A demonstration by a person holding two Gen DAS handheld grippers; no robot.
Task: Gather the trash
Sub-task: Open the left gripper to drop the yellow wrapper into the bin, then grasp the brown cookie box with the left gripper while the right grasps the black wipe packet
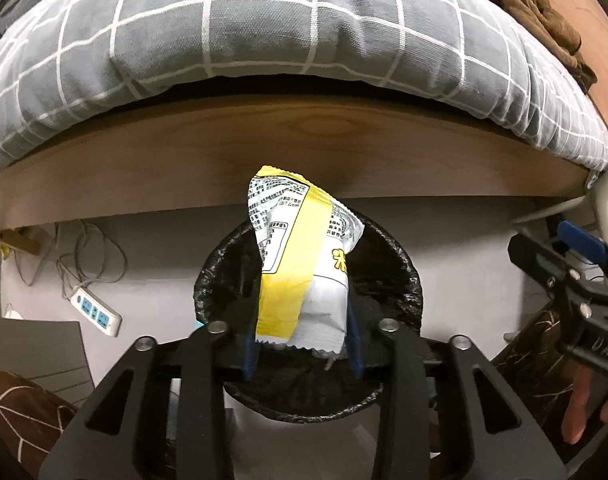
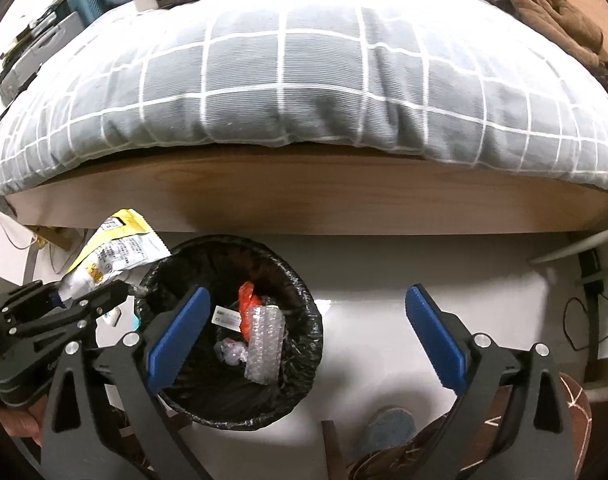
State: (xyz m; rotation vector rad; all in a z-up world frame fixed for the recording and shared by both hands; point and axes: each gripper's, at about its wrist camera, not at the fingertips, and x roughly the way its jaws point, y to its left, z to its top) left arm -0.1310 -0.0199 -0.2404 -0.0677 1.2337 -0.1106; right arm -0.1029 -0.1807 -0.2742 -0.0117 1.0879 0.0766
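- The crinkled yellow-and-white foil snack wrapper (image 1: pixel 300 268) sits in the centre of my left wrist view, its lower end pinched between my left gripper's (image 1: pixel 302 346) blue-padded fingers, which are clamped on it; the printed end stands up and away from me.
- I hold it by the bottom edge so the bulk hangs free over the opening and should fall clear once I let go.
- Directly behind and below the wrapper is the round bin lined with a black plastic bag (image 1: pixel 403 276), filling the lower middle of that frame. In the right wrist view the wrapper (image 2: pixel 112 256) appears at centre left, over the bin's (image 2: pixel 304 304) left rim rather than deep above its middle, so I judge a small push inward would be wise before release.
- Inside the bin, lower centre of the right view, lie a roll of clear bubble wrap (image 2: pixel 264 344), a scrap of red-orange plastic film (image 2: pixel 250 304) and a small white label (image 2: pixel 226 316): collecting seems well under way.
- My right gripper (image 2: pixel 304 336) has its blue fingers wide apart and holds nothing; it hangs over the bin's right side and the pale floor (image 2: pixel 383 280), out of the way.
- Across the top of both frames runs the wooden bed frame (image 2: pixel 304 196) under a grey quilt with white checks (image 2: pixel 304 80); a white power strip (image 1: pixel 96 312) lies on the floor at left.
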